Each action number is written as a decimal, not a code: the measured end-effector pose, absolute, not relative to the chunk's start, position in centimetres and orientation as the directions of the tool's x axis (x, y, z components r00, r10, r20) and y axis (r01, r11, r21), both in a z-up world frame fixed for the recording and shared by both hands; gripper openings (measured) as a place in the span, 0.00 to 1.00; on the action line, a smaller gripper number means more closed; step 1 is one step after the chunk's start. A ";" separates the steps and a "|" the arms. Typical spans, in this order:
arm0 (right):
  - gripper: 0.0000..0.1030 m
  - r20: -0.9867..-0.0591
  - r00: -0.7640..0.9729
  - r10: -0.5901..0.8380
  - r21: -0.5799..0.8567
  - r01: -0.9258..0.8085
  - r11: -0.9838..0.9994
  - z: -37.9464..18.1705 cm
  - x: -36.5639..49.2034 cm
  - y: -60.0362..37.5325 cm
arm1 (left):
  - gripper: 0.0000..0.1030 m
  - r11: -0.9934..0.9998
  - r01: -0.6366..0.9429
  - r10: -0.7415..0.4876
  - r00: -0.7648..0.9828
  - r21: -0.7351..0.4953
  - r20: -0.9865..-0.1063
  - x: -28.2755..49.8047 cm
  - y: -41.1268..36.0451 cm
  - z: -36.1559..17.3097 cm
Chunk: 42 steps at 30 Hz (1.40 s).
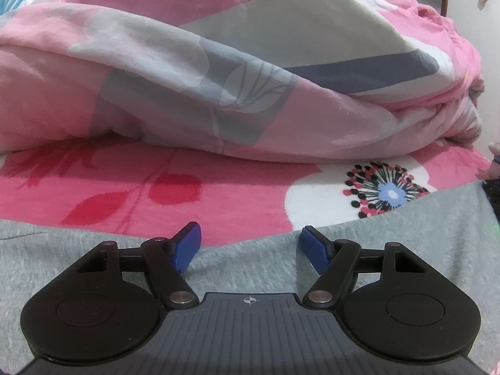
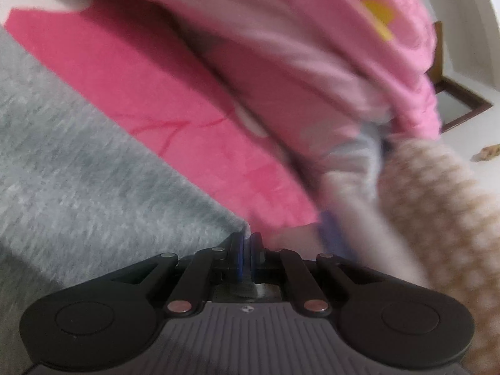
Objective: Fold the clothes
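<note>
A grey knit garment (image 1: 406,234) lies spread on the bed, under and in front of my left gripper (image 1: 250,234). The left gripper is open, its blue pads wide apart just above the garment's far edge, with nothing between them. In the blurred right wrist view the same grey garment (image 2: 78,172) fills the left side and narrows to a corner at my right gripper (image 2: 247,237). The right gripper is shut on that corner, and grey fabric shows between its pads.
A pink floral bedsheet (image 1: 218,193) covers the bed. A bunched pink, grey and white quilt (image 1: 218,78) rises close behind the garment. Beige dotted fabric (image 2: 437,203) is at the right, beside the right gripper. A wooden frame (image 2: 462,103) stands against the wall.
</note>
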State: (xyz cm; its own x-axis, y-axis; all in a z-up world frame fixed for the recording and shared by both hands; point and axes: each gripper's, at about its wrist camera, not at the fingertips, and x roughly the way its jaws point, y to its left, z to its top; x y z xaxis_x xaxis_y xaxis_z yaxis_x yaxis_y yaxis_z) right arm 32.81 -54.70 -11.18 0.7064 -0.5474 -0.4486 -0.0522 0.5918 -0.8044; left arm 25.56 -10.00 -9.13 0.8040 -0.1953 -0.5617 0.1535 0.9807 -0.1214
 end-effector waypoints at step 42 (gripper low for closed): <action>0.56 -0.534 0.836 -0.129 0.400 0.384 0.832 2.1 1.5 -59.1 | 0.71 0.983 0.147 -0.181 0.790 -0.107 -0.585 26.3 -9.9 -9.8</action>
State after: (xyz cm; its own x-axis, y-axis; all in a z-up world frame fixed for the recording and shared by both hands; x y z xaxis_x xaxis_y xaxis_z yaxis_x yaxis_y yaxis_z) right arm 1.46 -59.10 2.15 0.8355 -0.1285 -0.5342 0.3840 0.8320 0.4004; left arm 26.31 -9.94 -9.78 0.7902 -0.1814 -0.5854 0.1466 0.9834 -0.1068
